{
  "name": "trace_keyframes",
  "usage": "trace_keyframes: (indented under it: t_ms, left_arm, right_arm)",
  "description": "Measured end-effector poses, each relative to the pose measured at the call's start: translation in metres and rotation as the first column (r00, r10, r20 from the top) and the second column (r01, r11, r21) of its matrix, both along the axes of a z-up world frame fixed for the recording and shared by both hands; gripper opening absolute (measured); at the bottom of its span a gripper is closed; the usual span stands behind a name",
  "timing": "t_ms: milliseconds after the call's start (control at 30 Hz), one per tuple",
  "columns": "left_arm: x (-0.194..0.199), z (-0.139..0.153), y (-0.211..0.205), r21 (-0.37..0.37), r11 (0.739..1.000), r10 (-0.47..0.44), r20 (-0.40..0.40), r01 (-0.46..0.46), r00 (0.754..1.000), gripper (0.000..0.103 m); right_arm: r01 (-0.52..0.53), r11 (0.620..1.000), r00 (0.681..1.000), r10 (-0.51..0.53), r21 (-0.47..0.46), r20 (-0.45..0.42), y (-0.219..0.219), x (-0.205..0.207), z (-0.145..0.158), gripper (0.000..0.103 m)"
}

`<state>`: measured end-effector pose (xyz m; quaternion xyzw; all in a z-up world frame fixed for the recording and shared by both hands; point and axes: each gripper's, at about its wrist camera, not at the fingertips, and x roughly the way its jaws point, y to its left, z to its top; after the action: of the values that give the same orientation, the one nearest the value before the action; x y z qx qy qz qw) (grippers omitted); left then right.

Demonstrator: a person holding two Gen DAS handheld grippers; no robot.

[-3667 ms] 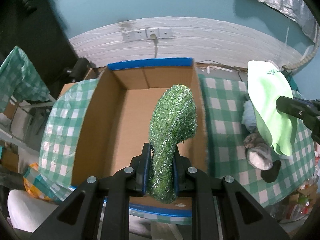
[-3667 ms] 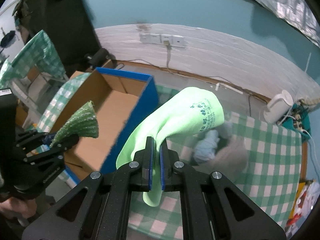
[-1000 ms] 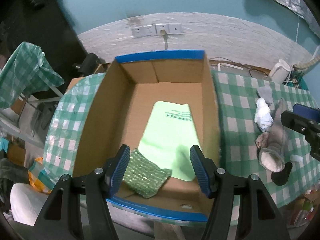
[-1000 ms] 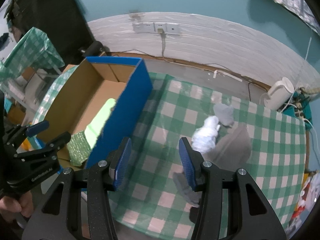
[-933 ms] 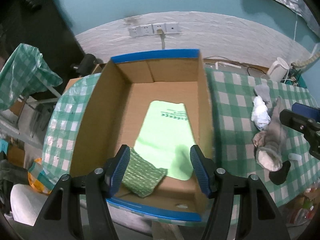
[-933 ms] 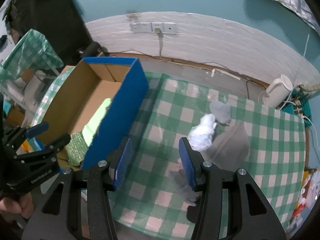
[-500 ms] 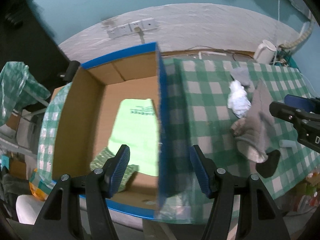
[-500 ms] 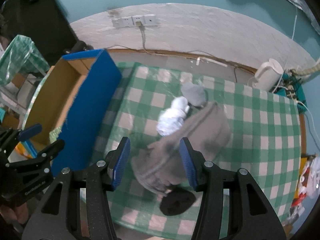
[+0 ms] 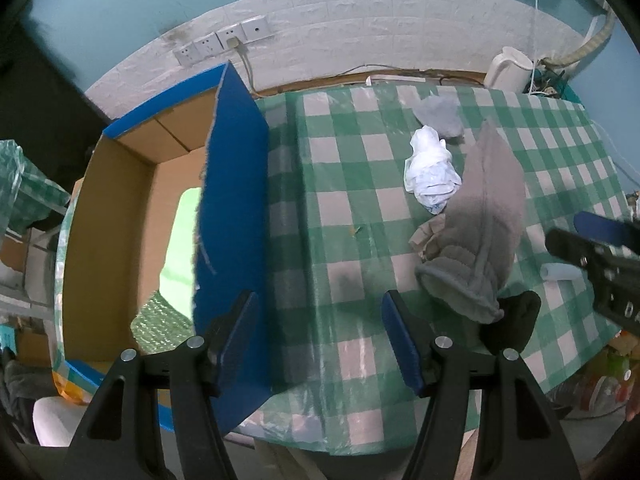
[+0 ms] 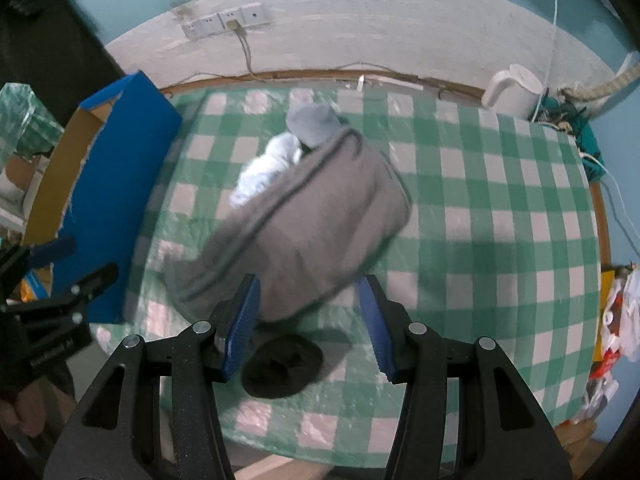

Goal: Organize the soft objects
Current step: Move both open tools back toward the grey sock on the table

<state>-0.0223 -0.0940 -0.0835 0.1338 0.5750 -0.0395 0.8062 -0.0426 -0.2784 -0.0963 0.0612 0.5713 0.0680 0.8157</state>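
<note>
1. My left gripper [image 9: 320,340] has its jaws wide with nothing between them; they straddle bare checkered counter [image 9: 352,208] just beside the box's [image 9: 108,216] blue wall.
2. My right gripper [image 10: 308,320] also has its jaws apart and grips nothing; it hangs over the near end of the grey garment [image 10: 304,216], though I cannot tell whether the pads touch it.
3. A black sock [image 10: 282,366] lies on the counter just below the garment's near end.
4. Inside the box, the green scrubby cloth [image 9: 160,326] sits at the near corner, and the lime cloth [image 9: 180,248] lies flat beyond it.
5. A crumpled white cloth [image 9: 430,172] touches the garment's far left side.
6. A small grey-blue sock [image 9: 438,114] lies just past that white cloth.
7. A white kettle [image 10: 512,92] stands at the counter's far edge, well apart from the garment.
</note>
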Motion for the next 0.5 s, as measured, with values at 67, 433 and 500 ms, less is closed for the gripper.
trace_keyframes:
  t_ms: [67, 433, 500]
  left_arm:
    - [0.001, -0.003, -0.004, 0.007, 1.000, 0.007, -0.008, -0.007, 1.000, 0.065]
    - [-0.027, -0.007, -0.050, -0.028, 0.996, -0.081, -0.046, 0.080, 0.996, 0.065]
    - [-0.032, -0.005, -0.060, -0.031, 0.994, -0.105, -0.045, 0.104, 0.993, 0.065]
  right_arm:
    - [0.004, 1.000, 1.000, -0.004, -0.007, -0.010, -0.007, -0.002, -0.006, 0.051]
    - [0.063, 0.998, 0.994, -0.064, -0.022, -0.083, -0.049, -0.009, -0.038, 0.051]
    - [0.073, 0.997, 0.993, -0.075, -0.023, -0.091, -0.055, -0.010, -0.042, 0.051]
